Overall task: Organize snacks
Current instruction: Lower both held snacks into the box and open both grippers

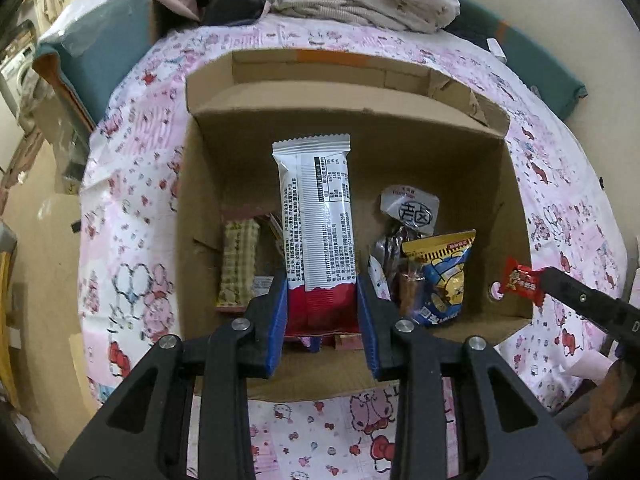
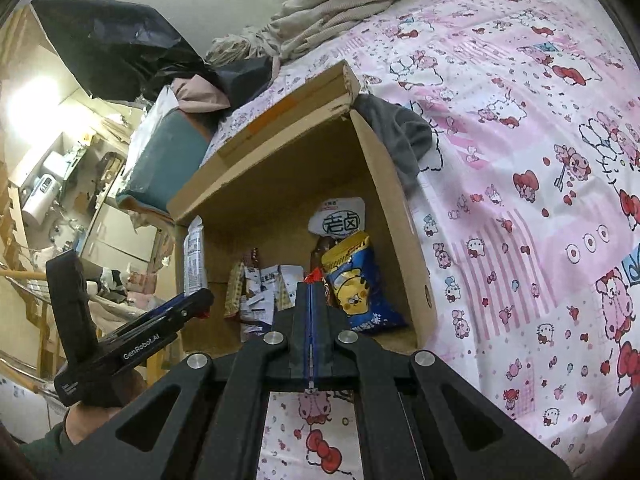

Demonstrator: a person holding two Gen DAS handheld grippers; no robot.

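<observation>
Now left tool [image 1: 322, 312] grips long snack bar [image 1: 316, 216] upright over box [image 1: 516, 208]; right tool [image 2: 311, 286] pinches red candy [image 2: 314, 277].

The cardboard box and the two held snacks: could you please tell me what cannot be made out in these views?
- Left wrist view: the box floor near its front is hidden behind the left gripper and its red-and-white bar.
- Right wrist view: the small red packet shows only a tip past the right gripper.
- Both views: print on the blue-and-yellow bag is too small to read.
</observation>
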